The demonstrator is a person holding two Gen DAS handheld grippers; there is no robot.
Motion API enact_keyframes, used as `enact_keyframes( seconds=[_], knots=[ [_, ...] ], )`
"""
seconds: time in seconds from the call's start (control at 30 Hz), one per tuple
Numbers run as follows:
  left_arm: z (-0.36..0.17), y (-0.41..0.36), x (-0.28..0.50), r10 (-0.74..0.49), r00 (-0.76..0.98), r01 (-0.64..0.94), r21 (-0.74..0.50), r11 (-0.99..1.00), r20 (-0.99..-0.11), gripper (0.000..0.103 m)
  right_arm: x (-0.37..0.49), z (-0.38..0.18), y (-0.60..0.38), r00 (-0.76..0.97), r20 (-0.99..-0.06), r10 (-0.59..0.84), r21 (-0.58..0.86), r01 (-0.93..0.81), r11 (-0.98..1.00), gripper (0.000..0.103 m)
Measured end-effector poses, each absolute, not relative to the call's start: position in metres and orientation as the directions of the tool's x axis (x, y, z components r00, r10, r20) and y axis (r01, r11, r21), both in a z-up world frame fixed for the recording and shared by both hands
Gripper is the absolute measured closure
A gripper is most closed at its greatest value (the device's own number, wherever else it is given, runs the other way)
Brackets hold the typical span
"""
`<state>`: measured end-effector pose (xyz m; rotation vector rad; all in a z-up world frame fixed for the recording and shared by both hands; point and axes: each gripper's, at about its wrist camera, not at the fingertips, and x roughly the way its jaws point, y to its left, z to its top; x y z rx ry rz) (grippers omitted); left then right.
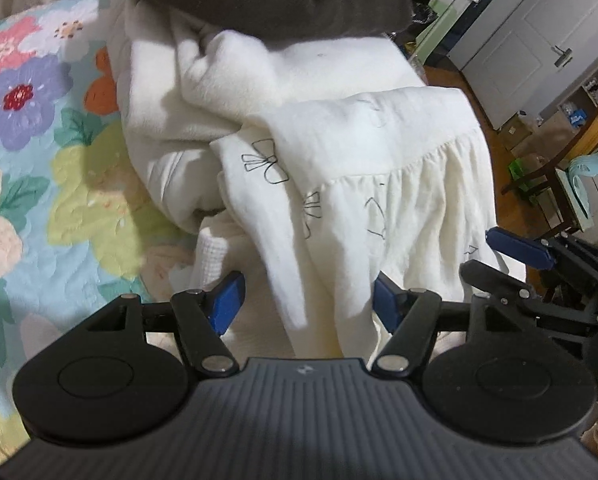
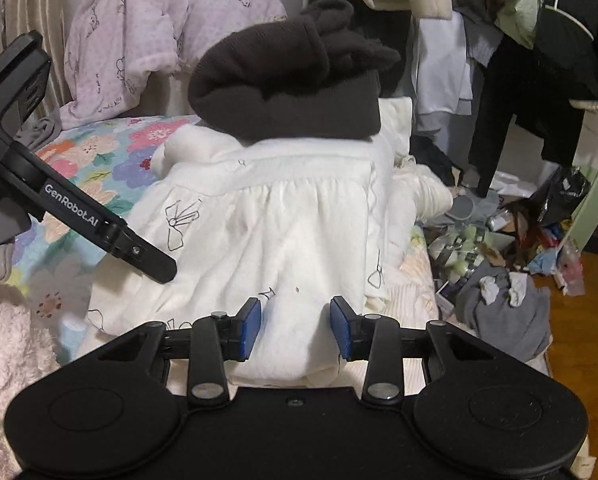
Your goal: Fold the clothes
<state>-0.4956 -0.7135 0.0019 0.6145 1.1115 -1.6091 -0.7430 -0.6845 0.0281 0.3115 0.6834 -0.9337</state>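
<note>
You had both tools at the near edge of the bed [image 2: 111, 148], over the white garment with bow print [image 2: 283, 220]. The left tool [image 1: 305, 300] stood released: its blue pads were well apart, with a hanging fold of the white cloth lying between them but not pressed by either pad. The right tool [image 2: 295, 326] was likewise released, its pads set on either side of the garment's lower hem with cloth between them and no pinch evident.

The white garment lay draped over a heap of other pale cloth near the bed's right edge, part of it falling toward the near edge. It appeared partly folded at most; its gathered skirt was spread and uneven. A dark brown garment [image 2: 291, 76] sat rolled or bundled on top of the heap behind it, toward the far side of the bed; whether it was properly folded could not be judged.

In my assessment the task was in an early-to-middle stage. The white garment still required squaring and a final fold. Grey clothing [image 2: 503, 312] remained on the floor beyond the right edge.
</note>
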Motion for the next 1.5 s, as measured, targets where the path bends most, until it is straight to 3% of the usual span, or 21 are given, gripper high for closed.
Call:
enact_keyframes(
  seconds=[0.3,0.43,0.6,0.77,0.8,0.87,1.17,1.33,1.5],
  knots=[
    [0.024,-0.695,-0.516,-0.496,-0.232,0.972,-0.212,-0.098,-0.837,0.036,-0.732,0.025,-0.673,0.306,-0.697,-0.648,-0.143,0.827,0.543,0.053],
    [0.056,-0.673,-0.515,-0.55,-0.209,0.978,-0.16,-0.135,-0.809,0.033,-0.726,0.053,-0.648,0.349,-0.671,-0.655,-0.137,0.809,0.571,0.044],
    [0.081,-0.645,-0.523,-0.567,-0.258,0.964,-0.167,-0.209,-0.782,0.03,-0.721,0.087,-0.631,0.442,-0.665,-0.602,-0.051,0.777,0.627,0.041],
    [0.088,-0.62,-0.536,-0.597,-0.275,0.956,-0.152,-0.249,-0.753,0.026,-0.725,0.101,-0.617,0.429,-0.672,-0.604,-0.052,0.786,0.616,0.023],
    [0.087,-0.617,-0.537,-0.604,-0.275,0.957,-0.149,-0.25,-0.748,0.025,-0.725,0.1,-0.616,0.415,-0.679,-0.605,-0.064,0.788,0.612,0.023],
    [0.084,-0.611,-0.539,-0.619,-0.259,0.961,-0.132,-0.244,-0.741,0.012,-0.727,0.097,-0.614,0.384,-0.691,-0.612,-0.089,0.795,0.6,0.023],
    [0.046,-0.605,-0.545,-0.601,-0.263,0.963,-0.173,-0.205,-0.755,0.011,-0.743,0.086,-0.612,0.31,-0.718,-0.623,-0.091,0.846,0.525,0.023],
    [0.039,-0.595,-0.557,-0.602,-0.233,0.965,-0.107,-0.238,-0.764,0.011,-0.744,0.084,-0.609,0.318,-0.736,-0.598,-0.053,0.854,0.518,0.023],
    [0.037,-0.589,-0.559,-0.586,-0.26,0.956,-0.118,-0.27,-0.768,0.011,-0.74,0.081,-0.61,0.3,-0.746,-0.595,-0.06,0.859,0.508,0.022]
  ],
)
